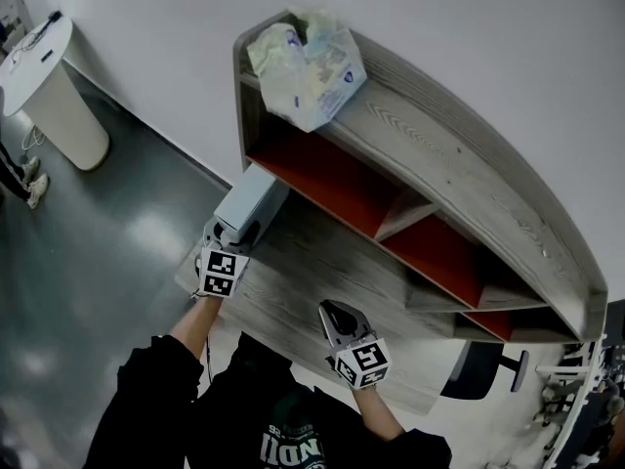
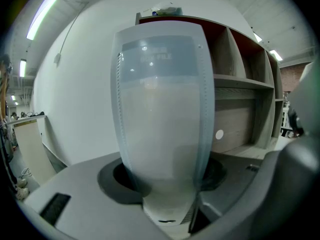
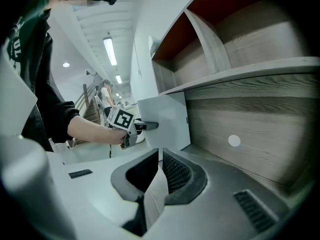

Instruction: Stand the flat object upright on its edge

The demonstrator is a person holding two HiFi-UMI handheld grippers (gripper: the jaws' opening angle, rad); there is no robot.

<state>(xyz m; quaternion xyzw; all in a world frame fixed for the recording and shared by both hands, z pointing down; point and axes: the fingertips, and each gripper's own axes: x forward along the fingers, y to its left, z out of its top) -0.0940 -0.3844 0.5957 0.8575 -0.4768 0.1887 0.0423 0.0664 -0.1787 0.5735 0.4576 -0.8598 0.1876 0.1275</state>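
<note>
- The folder [image 1: 249,201] stood upright at the counter's [image 1: 293,286] left edge, just beside the shelf's [image 1: 439,154] left end.
- The left gripper view showed the left gripper's [image 1: 239,234] fingers clamped on the folder, which filled that view.
- Only the right gripper view showed the right gripper's [image 3: 160,170] fingers nearly together, with nothing between them.
- Only the head view showed a bag [image 1: 308,62] on top of the shelf.
</note>
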